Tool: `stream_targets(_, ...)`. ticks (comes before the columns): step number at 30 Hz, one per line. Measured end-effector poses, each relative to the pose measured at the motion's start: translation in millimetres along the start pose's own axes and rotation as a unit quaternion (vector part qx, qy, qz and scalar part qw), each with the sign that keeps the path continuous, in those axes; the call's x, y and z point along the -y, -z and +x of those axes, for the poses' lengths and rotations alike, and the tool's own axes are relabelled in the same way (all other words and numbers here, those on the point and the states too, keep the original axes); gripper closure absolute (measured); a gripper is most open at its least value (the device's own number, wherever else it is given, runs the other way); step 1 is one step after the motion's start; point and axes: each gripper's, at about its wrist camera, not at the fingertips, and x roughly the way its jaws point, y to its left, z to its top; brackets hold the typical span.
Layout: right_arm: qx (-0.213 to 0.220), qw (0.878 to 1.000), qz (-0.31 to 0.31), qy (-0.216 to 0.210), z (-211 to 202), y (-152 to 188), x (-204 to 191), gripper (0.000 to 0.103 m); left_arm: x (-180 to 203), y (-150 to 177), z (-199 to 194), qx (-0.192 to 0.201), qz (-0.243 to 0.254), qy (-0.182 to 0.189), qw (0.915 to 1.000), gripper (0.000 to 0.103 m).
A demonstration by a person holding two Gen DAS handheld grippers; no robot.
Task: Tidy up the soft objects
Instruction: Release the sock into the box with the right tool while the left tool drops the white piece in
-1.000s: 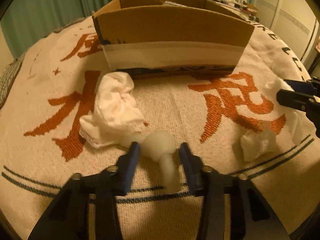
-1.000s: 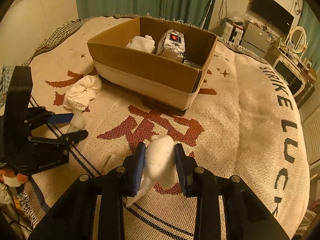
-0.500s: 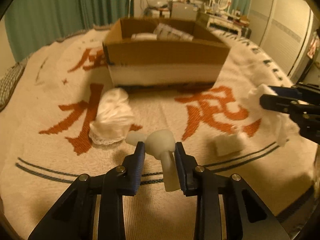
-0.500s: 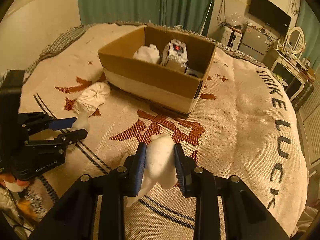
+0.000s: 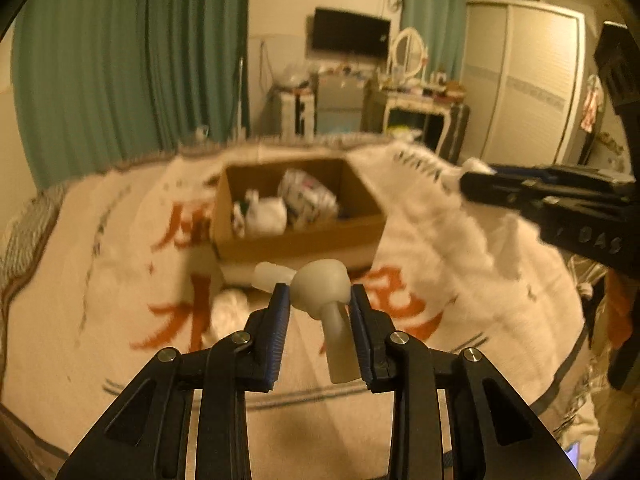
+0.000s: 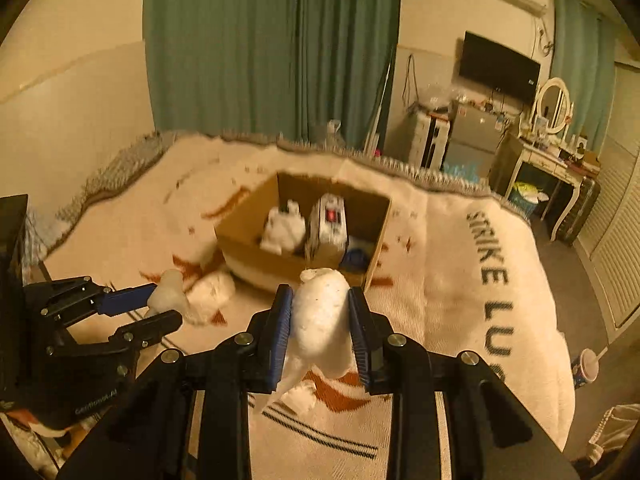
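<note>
Beyond both grippers, the box [image 6: 256, 250] on the bed holds several items; the left gripper [image 5: 319, 308] clamps a pale rubbery toy [image 5: 320, 285], the right gripper [image 6: 320, 310] clamps a white bundle [image 6: 323, 316], and another bundle [image 6: 212, 294] lies below the left gripper, so, as I judge it, three remain.

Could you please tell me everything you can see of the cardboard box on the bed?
The cardboard box is plain brown corrugated card, rectangular, open-topped, with a pale band along its lower front. It sits upright on the cream blanket with red characters, ahead of both grippers and touched by neither. Inside lie a crumpled white cloth, a white patterned pack with a red mark, and something blue in the corner. Another white cloth bundle lies on the blanket just outside its near corner.
</note>
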Motion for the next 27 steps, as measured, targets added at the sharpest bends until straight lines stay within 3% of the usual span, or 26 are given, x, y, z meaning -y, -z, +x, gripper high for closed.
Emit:
stream_targets(7, 0.045, 0.999, 0.021, -0.009, -16, -33, 0, 0.075, -6, -44, -21, 0.052, 0.023, 0.003, 0.9984, 0.073)
stream_targets(12, 0.057, 0.998, 0.036, -0.018, 3, -59, 9, 0.075, -16, -72, -6, 0.064, 0.031, 0.008, 0.9974, 0.073)
stream_targets(21, 0.058, 0.998, 0.035, -0.009, 77, -101, 25, 0.075, -45, -115, 87, 0.047, 0.027, -0.008, 0.9985, 0.073)
stream_targets(27, 0.044, 0.998, 0.042, 0.007, 157, -111, 43, 0.075, -67, -117, 164, 0.017, 0.019, -0.018, 0.9995, 0.073)
